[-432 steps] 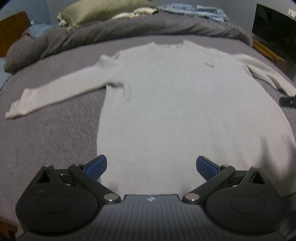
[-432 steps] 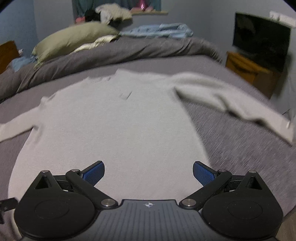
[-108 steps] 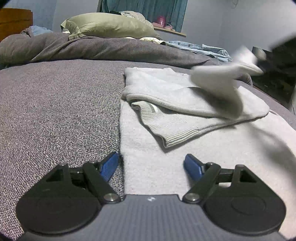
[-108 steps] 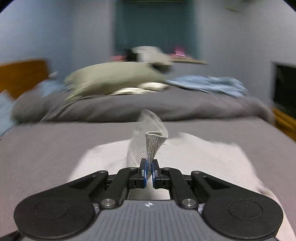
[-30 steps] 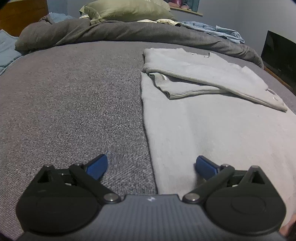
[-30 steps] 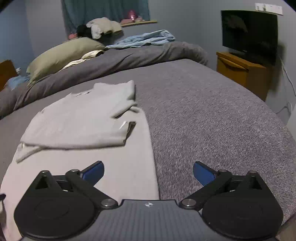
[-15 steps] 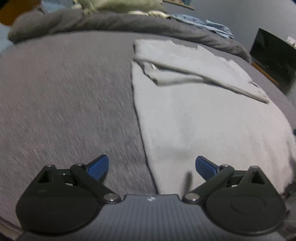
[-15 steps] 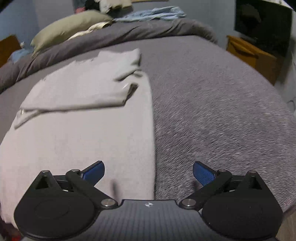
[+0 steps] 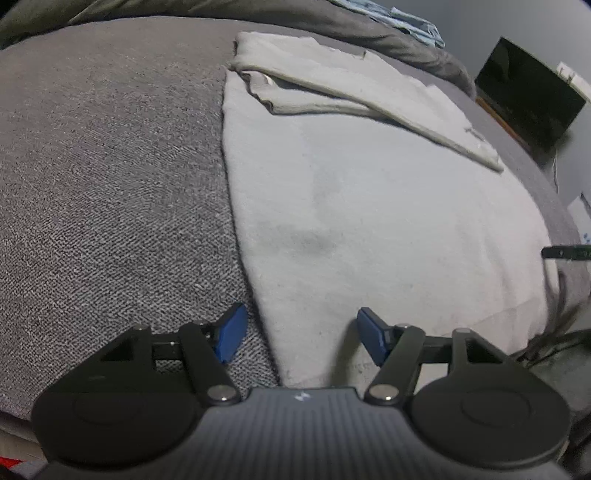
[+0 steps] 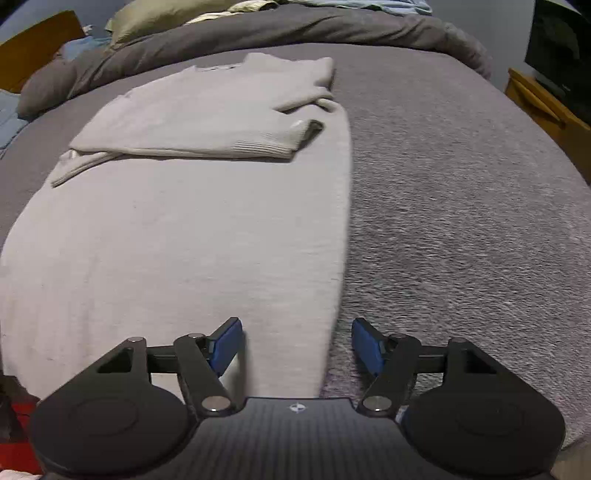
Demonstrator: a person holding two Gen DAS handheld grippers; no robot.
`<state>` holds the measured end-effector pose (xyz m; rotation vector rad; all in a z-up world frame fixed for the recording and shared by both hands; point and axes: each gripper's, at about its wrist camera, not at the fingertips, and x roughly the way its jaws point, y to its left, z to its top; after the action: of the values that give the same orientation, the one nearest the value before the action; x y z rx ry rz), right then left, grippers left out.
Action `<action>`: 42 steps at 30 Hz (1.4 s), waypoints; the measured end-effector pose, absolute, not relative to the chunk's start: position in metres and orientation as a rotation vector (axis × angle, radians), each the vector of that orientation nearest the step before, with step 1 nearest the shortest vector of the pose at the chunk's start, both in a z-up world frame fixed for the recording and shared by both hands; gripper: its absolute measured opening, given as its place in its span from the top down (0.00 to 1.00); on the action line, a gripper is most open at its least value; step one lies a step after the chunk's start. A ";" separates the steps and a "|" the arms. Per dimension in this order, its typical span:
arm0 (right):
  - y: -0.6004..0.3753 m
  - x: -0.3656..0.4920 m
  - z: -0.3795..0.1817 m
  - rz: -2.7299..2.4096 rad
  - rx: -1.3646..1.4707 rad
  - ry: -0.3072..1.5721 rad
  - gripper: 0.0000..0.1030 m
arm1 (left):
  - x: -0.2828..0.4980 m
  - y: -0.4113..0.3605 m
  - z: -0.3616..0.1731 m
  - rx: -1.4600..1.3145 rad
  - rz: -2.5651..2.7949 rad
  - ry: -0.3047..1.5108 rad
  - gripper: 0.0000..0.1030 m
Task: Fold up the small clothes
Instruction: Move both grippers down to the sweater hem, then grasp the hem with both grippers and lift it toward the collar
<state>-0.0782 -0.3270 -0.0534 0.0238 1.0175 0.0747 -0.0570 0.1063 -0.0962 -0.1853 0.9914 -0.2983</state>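
Left wrist view has the left gripper (image 9: 298, 334) low over the near left corner of the pale sweater (image 9: 369, 206), jaws wide and holding nothing; one blue pad sits over the grey bed cover (image 9: 103, 177), the other over the knit, so the sweater's left edge runs between them. Bare cover stretches broadly to the left of that edge. Both sleeves (image 9: 354, 92) lie folded across the chest at the far end, one cuff reaching the right edge. At the right border a thin dark piece juts in, cut off and too little to name. From the right wrist, the right gripper (image 10: 296, 347) likewise has its jaws wide and straddles the sweater's right edge near the hem, with open cover out to a wooden stand (image 10: 546, 107) and dark screen (image 10: 561, 51). A rumpled duvet (image 10: 295, 29) and pillow (image 10: 162, 14) bound the far side. The hem itself is hidden behind both gripper bodies.
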 end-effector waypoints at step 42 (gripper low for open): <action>-0.323 0.034 0.078 0.323 0.146 0.799 0.93 | 0.064 0.142 0.021 -0.508 -0.505 0.753 0.99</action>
<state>0.0341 -0.3228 0.0785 0.1465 0.7995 0.3233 0.0643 0.1425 0.0207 -0.5075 0.7535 -0.5053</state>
